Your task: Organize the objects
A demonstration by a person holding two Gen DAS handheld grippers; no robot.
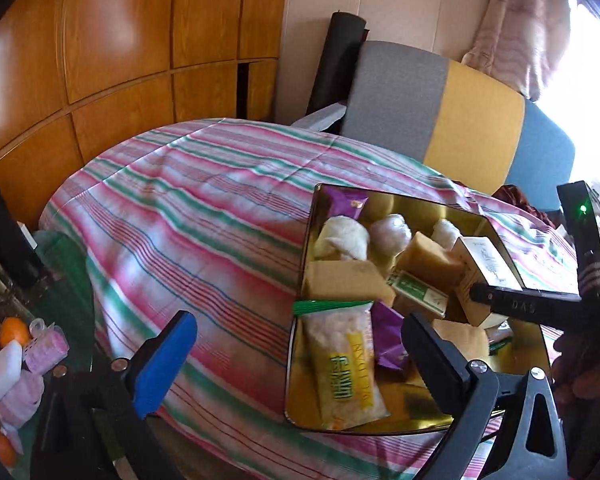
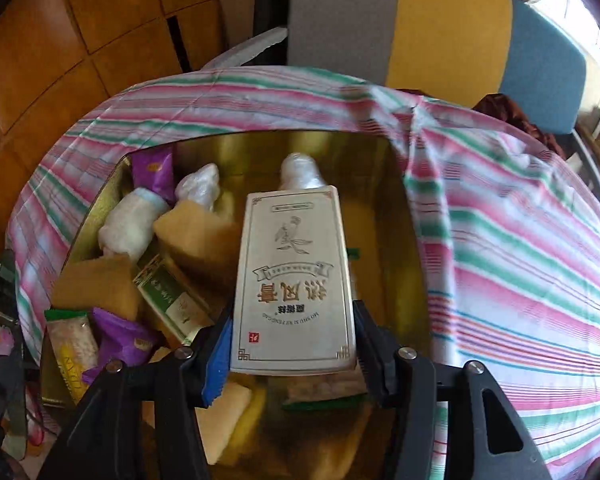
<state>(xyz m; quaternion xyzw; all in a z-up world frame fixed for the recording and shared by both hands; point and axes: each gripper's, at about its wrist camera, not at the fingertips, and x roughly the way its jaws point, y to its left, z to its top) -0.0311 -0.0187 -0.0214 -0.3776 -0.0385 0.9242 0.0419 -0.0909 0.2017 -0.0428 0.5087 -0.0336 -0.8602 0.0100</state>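
Note:
A gold tin (image 1: 516, 240) (image 2: 396, 208) sits on a striped cloth and holds several snack packets, yellow sponges and white wrapped rolls. My right gripper (image 2: 294, 336) is shut on a cream box with Chinese lettering (image 2: 296, 280) and holds it over the tin's middle. In the left wrist view the same box (image 1: 484, 264) shows at the right, gripped by the right gripper (image 1: 480, 292). My left gripper (image 1: 300, 356) is open and empty, low over the cloth at the tin's near left edge.
The striped cloth (image 1: 188, 216) covers a round table. A grey, yellow and blue chair (image 1: 452, 116) stands behind it. Oranges and pink and white items (image 1: 16, 356) lie at the lower left. Wooden cabinets (image 1: 120, 40) fill the back left.

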